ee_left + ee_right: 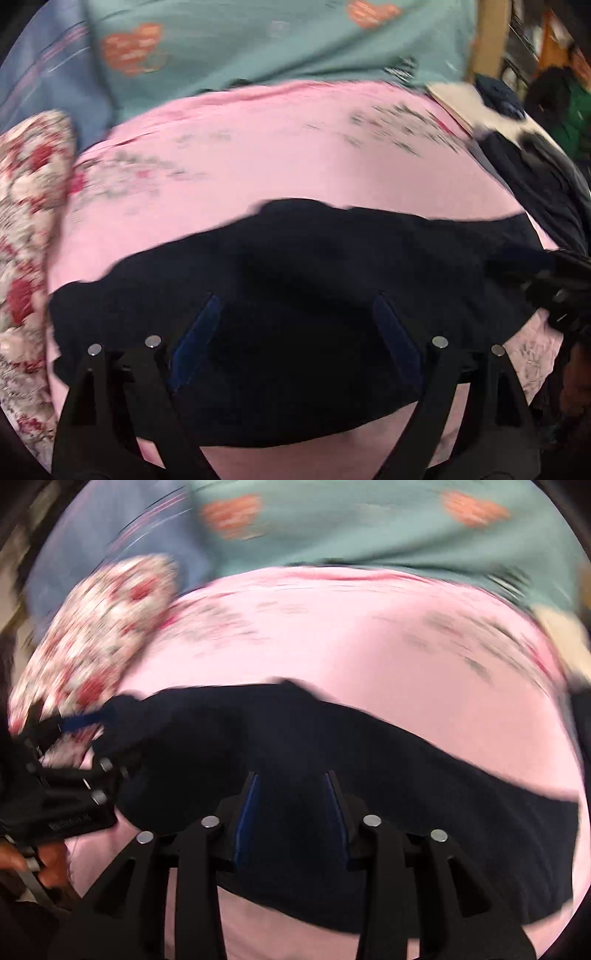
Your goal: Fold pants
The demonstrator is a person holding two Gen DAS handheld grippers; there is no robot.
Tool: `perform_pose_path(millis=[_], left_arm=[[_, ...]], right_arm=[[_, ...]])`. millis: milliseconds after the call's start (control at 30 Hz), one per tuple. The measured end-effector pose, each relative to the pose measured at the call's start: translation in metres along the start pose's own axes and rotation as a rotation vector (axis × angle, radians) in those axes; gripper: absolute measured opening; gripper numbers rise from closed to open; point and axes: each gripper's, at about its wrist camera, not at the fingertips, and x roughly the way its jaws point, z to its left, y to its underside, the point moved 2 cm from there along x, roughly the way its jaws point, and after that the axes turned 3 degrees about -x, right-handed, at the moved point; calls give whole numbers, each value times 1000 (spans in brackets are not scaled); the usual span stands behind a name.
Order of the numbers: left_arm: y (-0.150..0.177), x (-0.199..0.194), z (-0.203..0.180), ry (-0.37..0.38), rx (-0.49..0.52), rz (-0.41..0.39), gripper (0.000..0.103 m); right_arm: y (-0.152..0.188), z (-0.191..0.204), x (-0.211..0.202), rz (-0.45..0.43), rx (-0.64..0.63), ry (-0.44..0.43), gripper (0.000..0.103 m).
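Note:
Dark navy pants (295, 266) lie across a pink floral bedsheet (280, 147); they also show in the right wrist view (369, 760). My left gripper (295, 306) hovers over the pants with its blue-padded jaws wide apart and nothing between them. It appears at the left of the right wrist view (88, 720), at the pants' left end. My right gripper (291, 782) is over the pants, jaws partly open with dark cloth between and below them; whether it pinches the cloth is unclear. It shows at the right edge of the left wrist view (546, 266).
A red-and-white floral pillow (29, 221) lies at the left. A teal blanket with orange hearts (258, 40) covers the back of the bed. Dark clothes and a black-and-white item (517, 147) lie at the right edge.

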Motion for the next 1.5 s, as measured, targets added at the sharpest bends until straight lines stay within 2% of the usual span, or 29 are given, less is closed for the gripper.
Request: perform_pose_path(millis=[133, 167, 267, 400, 533, 633, 700, 800, 867, 967, 1033, 1067, 1133, 1167, 1233, 1267, 1333, 1433, 1467, 1500], left_arm=[[3, 27, -66, 43, 76, 59, 87], [5, 33, -79, 49, 95, 81, 87], [10, 40, -104, 44, 171, 102, 87], [14, 37, -125, 28, 224, 118, 87], [19, 35, -105, -28, 202, 135, 88], [31, 37, -64, -125, 152, 174, 88], [37, 38, -36, -184, 105, 188, 88], [48, 41, 8, -276, 38, 192, 88], [55, 43, 32, -311, -1, 199, 88], [64, 43, 57, -278, -67, 188, 96], [68, 42, 63, -247, -89, 172, 96], [70, 40, 64, -239, -86, 164, 96], [71, 40, 61, -229, -72, 153, 96], [73, 38, 62, -220, -59, 151, 96], [74, 38, 62, -205, -42, 151, 96], [76, 37, 64, -196, -38, 155, 96], [75, 38, 69, -184, -45, 164, 96], [75, 37, 77, -161, -51, 178, 96], [74, 36, 79, -168, -36, 176, 96], [72, 36, 81, -177, -22, 174, 96]], right_arm=[[59, -115, -57, -76, 355, 125, 49], [85, -152, -75, -90, 485, 170, 49], [140, -212, -103, -116, 715, 221, 49], [189, -257, -119, -161, 910, 192, 49], [203, -275, -114, -170, 972, 150, 49], [189, -278, -121, -200, 925, 165, 49], [156, -262, -115, -218, 797, 108, 49], [91, -223, -83, -183, 603, -143, 49], [42, -187, -52, -160, 484, -336, 49], [-31, -131, 13, -61, 315, -503, 49], [-66, -98, 55, 5, 213, -557, 49], [-84, -75, 85, 74, 148, -596, 49], [-98, -49, 129, 185, 90, -621, 49], [-101, -34, 155, 274, 61, -638, 49], [-99, -17, 183, 406, 26, -682, 49], [-96, -7, 189, 468, 8, -742, 49], [-93, 7, 181, 534, -43, -856, 50], [-98, 16, 173, 604, -87, -971, 51], [-96, 16, 175, 629, -91, -986, 52], [-94, 17, 181, 640, -96, -945, 53]])
